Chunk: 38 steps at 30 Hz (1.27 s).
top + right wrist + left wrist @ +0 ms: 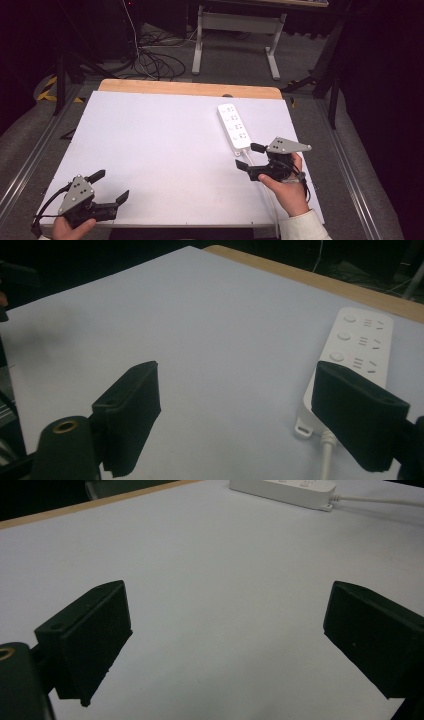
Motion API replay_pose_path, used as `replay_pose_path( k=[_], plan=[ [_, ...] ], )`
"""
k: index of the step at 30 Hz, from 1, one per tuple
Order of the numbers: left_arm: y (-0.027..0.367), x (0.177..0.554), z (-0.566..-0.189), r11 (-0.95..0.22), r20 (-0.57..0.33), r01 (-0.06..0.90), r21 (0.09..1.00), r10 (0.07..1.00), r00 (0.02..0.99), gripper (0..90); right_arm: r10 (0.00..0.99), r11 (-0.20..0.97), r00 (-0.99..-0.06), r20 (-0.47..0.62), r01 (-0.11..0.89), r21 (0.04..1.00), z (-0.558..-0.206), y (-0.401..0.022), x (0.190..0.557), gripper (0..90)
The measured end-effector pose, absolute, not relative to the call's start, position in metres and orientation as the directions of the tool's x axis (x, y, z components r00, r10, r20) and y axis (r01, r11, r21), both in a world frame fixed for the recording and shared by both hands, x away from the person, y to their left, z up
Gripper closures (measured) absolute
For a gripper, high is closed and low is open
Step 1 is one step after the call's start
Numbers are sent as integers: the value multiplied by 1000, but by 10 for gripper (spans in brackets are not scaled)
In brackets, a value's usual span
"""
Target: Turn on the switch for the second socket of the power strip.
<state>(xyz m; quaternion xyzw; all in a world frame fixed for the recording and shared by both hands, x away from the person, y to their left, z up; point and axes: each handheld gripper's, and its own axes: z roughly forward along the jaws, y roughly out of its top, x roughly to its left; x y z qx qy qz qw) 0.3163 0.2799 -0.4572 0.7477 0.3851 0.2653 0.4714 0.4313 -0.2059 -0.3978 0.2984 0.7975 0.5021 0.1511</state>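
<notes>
**Both grippers wide open, power strip alone at the far right**

Here's the white-topped table with its wooden far edge (165,145), seen from above, and a person's two hands come in from the bottom. The left hand (70,227) holds the left gripper (111,186) low at the near left corner, its black jaws spread well apart with nothing between them. The left gripper view confirms it: two dark jaws standing wide, bare white surface in the gap.

Over on the right, the right hand (285,187) carries the right gripper (250,156), grey three-cornered plate on top, jaws also parted and holding nothing. It sits just beside the near end of the long white plastic power strip with several sockets (233,126), which lies flat on the right half of the table, running from near the wooden far edge toward the person. The strip's white cable (267,195) leaves its near end and trails toward the near edge, passing beneath the right gripper.

From the right gripper view, the power strip (357,347) lies ahead to the right, partly behind the right-hand jaw, its round buttons and socket slots facing up. The cable (325,457) exits at the strip's near end, low in the frame. In the left gripper view the strip (285,490) is far off at the top, well apart from that gripper.
</notes>
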Motion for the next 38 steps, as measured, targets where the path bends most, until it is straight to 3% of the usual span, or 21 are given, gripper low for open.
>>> replay_pose_path(
  k=[11, 21, 25, 32, 38],
  plan=[
    [279, 315, -457, -261, 40, 315, 912, 823, 566, 54, 579, 323, -812, 71, 308, 895, -428, -213, 412, 176],
    [279, 314, -456, -266, 50, 301, 916, 820, 570, 53, 573, 319, -812, 108, 343, 883, -460, -223, 403, 164],
    [279, 314, -456, -238, 14, 315, 919, 817, 576, 49, 586, 338, -801, 120, 377, 862, -476, -225, 399, 164],
    [279, 315, -456, -227, 5, 315, 922, 819, 574, 46, 611, 382, -789, 69, 370, 847, -484, -225, 391, 156],
    [278, 314, -457, -261, 49, 300, 918, 823, 566, 51, 600, 413, -799, 35, 347, 842, -487, -221, 385, 156]
  ],
)
